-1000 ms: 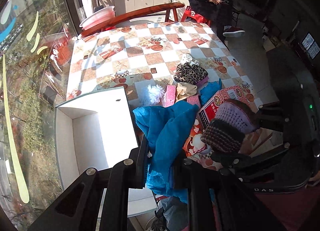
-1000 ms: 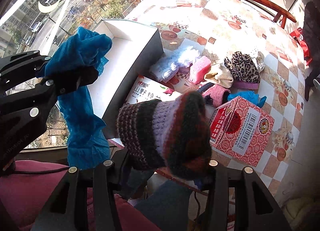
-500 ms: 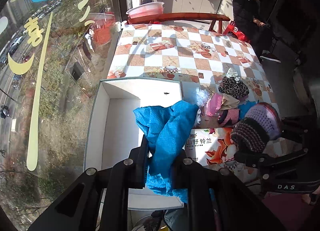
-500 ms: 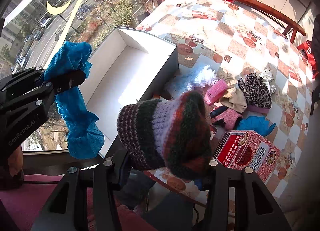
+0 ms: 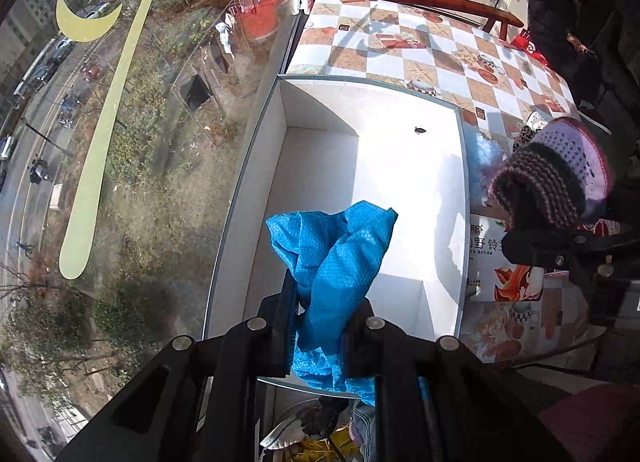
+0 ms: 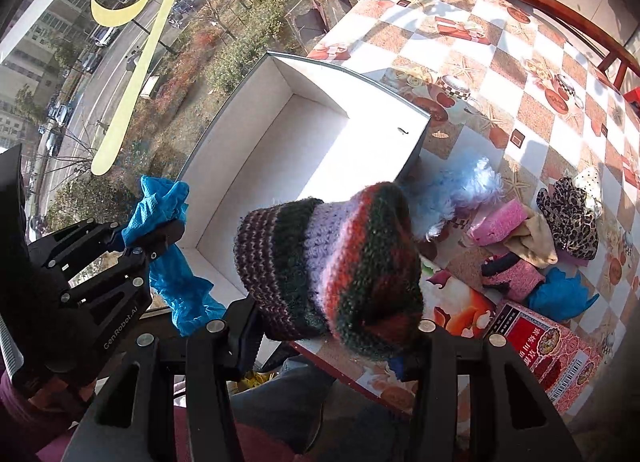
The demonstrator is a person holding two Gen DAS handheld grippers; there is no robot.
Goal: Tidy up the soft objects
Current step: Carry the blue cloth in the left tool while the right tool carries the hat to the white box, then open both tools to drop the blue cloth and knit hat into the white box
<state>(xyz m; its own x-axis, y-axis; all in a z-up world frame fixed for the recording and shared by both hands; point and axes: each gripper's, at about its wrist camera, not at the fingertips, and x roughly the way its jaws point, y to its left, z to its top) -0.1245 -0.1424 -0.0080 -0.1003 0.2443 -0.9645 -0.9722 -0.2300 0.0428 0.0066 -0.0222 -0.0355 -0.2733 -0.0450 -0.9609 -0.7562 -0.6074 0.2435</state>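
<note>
My left gripper (image 5: pixel 320 302) is shut on a crumpled blue cloth (image 5: pixel 336 258) and holds it above the near end of an open white box (image 5: pixel 260 165); the cloth also shows in the right wrist view (image 6: pixel 172 246). My right gripper (image 6: pixel 332 338) is shut on a striped knitted hat (image 6: pixel 332 262), held above the table's near edge, just right of the white box (image 6: pixel 240 117). The hat also shows in the left wrist view (image 5: pixel 556 177). Inside, the box shows only white walls and floor.
Right of the box lie a fluffy pale blue item (image 6: pixel 456 189), a pink sponge (image 6: pixel 500 221), a leopard-print cloth (image 6: pixel 568 217), a pink knit piece (image 6: pixel 516 278) and a blue cloth (image 6: pixel 560 298). A red carton (image 6: pixel 552 354) and a printed carton (image 5: pixel 504 262) lie near the front edge. A window runs along the left.
Both grippers have moved left with their loads. The blue cloth now hangs over the box's near end, and the hat is close beside the box's right wall.
</note>
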